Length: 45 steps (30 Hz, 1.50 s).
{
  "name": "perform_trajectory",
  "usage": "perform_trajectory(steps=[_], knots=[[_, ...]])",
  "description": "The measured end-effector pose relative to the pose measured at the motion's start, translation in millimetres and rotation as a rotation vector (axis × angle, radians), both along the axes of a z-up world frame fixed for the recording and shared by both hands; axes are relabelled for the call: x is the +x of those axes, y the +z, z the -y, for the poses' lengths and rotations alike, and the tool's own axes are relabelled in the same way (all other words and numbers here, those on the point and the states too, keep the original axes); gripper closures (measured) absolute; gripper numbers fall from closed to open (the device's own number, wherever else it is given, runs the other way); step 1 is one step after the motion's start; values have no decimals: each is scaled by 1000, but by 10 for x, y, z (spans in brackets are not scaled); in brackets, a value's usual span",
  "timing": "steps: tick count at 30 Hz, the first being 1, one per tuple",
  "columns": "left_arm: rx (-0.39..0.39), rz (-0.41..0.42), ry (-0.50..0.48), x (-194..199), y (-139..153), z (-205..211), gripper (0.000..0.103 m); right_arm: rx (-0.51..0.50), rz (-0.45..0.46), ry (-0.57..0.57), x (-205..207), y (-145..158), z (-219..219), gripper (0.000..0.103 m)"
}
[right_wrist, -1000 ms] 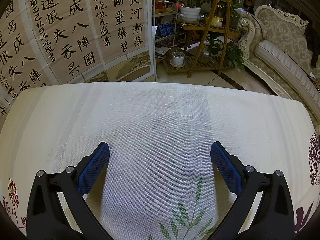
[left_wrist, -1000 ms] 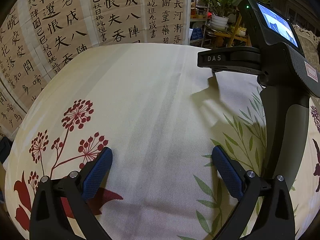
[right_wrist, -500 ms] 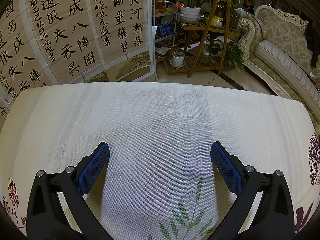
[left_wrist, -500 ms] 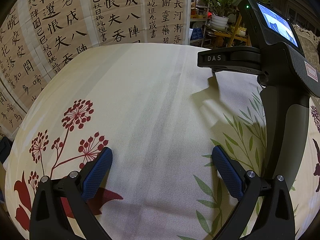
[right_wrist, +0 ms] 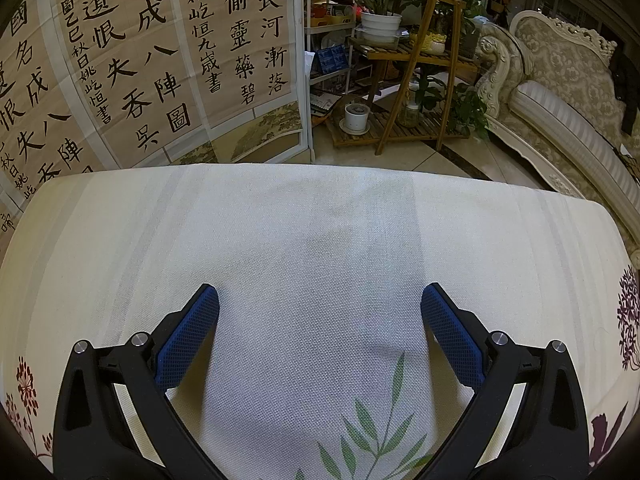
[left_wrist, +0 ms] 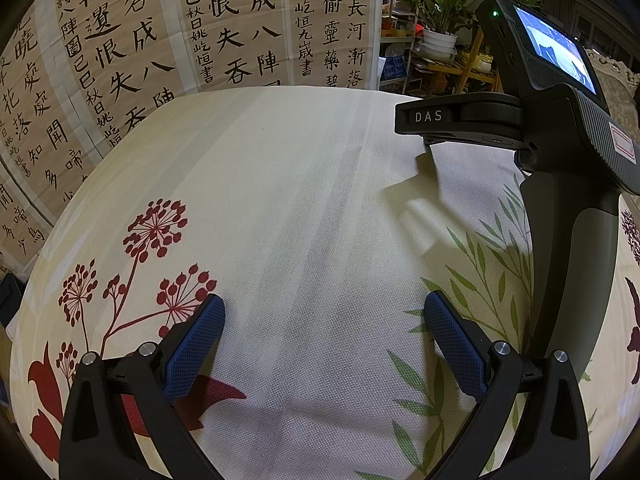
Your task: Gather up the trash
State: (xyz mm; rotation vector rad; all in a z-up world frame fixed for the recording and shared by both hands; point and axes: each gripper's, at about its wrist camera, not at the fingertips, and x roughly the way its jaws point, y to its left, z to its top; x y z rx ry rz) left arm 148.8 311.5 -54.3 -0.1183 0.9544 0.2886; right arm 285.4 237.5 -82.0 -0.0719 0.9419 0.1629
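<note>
From the left wrist view, the left tool [left_wrist: 324, 332] hangs just above the bench [left_wrist: 304, 184], its blue pads [left_wrist: 192, 344] spread wide apart with only cloth between them. The bench is covered by a cream cloth printed with red flowers [left_wrist: 152, 232] on the near left and green leaves [left_wrist: 492, 264] on the right. No trash shows anywhere on it, so where the task's thing lies relative to this tool cannot be told from here. At the right stands the body of the right tool [left_wrist: 560, 184], upright, with a small lit screen at the top; its fingers cannot be seen in this view.

From the right wrist view, the right tool [right_wrist: 320, 328] also has its jaws wide apart and empty, over a bare pale stretch of the same cloth. Again no trash lies between the pads, near them, or out to the far edge of the bench. Beyond are a calligraphy screen [right_wrist: 152, 64] on the far left, a wooden plant stand [right_wrist: 412, 92] and a sofa [right_wrist: 568, 92] on the far right.

With no trash in sight, its handling is only a guess: household scraps are likely light, soft and crushable, best pinched across a bunched middle or a raised edge, with a gentle squeeze so that it does not slide on the cloth.
</note>
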Motion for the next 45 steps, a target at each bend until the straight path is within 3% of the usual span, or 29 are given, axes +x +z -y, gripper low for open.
perform_trajectory(steps=[45], knots=[[-1,0,0,9,-4,6,5,-3,-1,-1,-21,-19,14,4]])
